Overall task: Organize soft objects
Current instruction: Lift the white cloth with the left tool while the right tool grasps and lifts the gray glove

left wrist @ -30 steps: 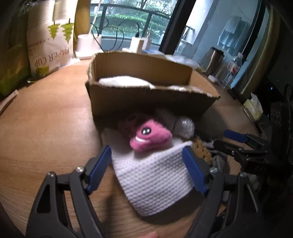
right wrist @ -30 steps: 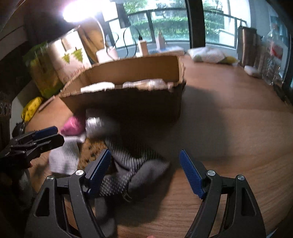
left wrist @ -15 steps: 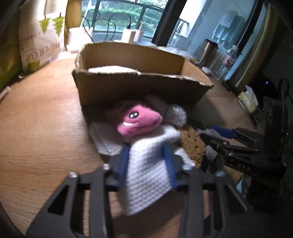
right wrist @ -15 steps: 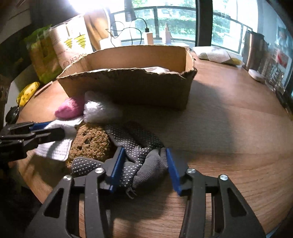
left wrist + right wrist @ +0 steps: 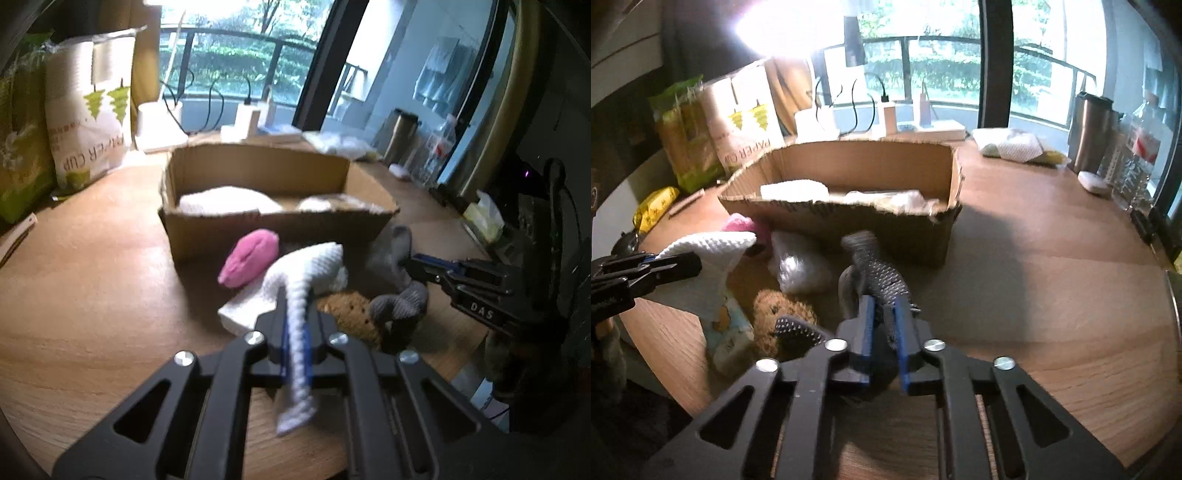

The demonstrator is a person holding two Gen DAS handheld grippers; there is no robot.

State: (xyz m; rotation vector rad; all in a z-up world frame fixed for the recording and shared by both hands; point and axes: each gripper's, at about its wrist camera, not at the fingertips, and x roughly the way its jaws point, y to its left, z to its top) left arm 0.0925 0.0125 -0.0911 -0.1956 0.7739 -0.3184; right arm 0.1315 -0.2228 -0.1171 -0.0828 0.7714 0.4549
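A cardboard box (image 5: 258,221) sits open-topped on a round wooden worktop (image 5: 92,295), and everything else is placed around it. Inside the box lie pale, white soft items.

Just in front of the box, the left tool (image 5: 295,332) has its blue-padded fingers pressed together on a white knitted cloth (image 5: 306,266), which is pinched into a ridge and lifted off the worktop, one end hanging toward the camera. Touching the box's front wall, left of the cloth, lies a pink plush toy (image 5: 249,258). Under the cloth, on the worktop, rests a flat white item (image 5: 243,310).

To the right of the cloth, also in front of the box, the right tool (image 5: 884,328) is pinching a grey dotted fabric piece (image 5: 875,273), which rises from its closed fingers toward the box's front wall. Beside that fabric, between the two tools, sit a brown fuzzy sponge-like lump (image 5: 775,314) and a crinkly clear plastic bundle (image 5: 798,266).

Behind the box, at the worktop's left edge, stands a white bag of paper cups (image 5: 88,122) with green tree marks. Behind and to the right of the box stands a metal tumbler (image 5: 1089,133).
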